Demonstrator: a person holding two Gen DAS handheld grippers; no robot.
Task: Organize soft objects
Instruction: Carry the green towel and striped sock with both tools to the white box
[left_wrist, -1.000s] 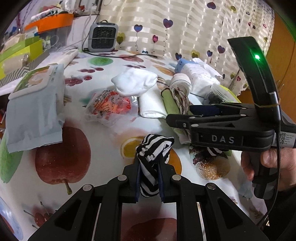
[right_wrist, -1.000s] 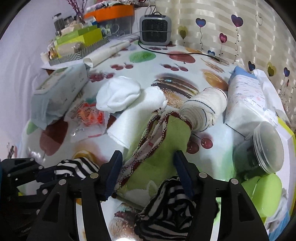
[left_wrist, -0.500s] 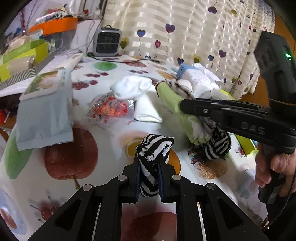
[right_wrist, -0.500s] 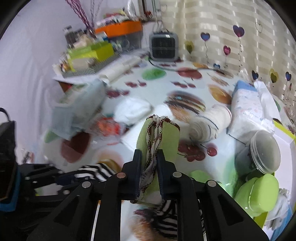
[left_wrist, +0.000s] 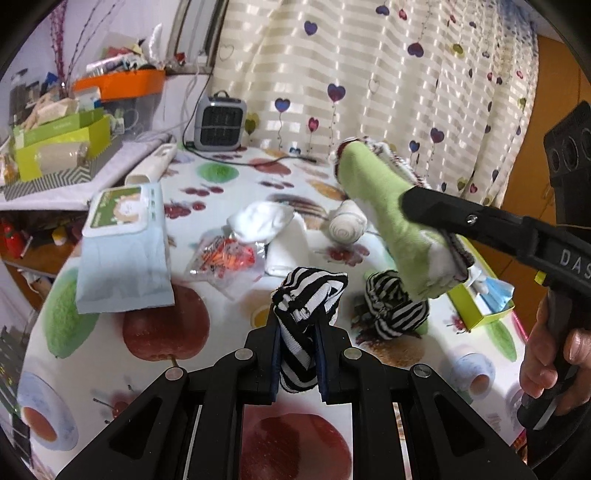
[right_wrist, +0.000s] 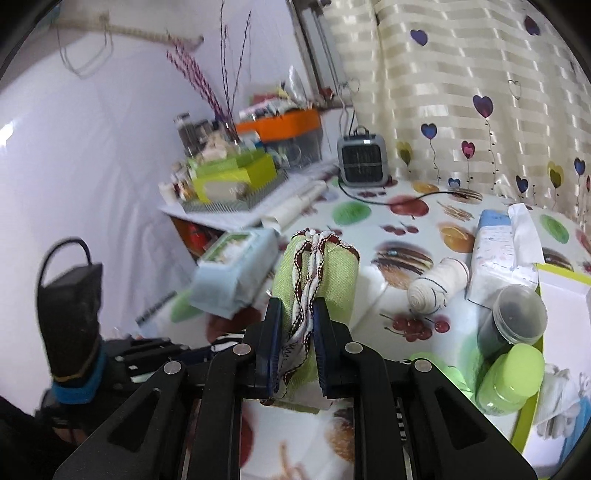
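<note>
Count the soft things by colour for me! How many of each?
Black-and-white striped: 2, striped sock and striped bundle.
Green: 1, green cloth.
White: 2, white sock ball and folded white cloth.
Cream: 1, rolled cloth.
Total: 6.

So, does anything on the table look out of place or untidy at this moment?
Yes. One black-and-white striped cloth lies crumpled on the tablecloth, while its like is pinched in the left tongs. A clear packet with orange contents lies askew among the white cloths. Nothing looks spilled or damaged.
</note>
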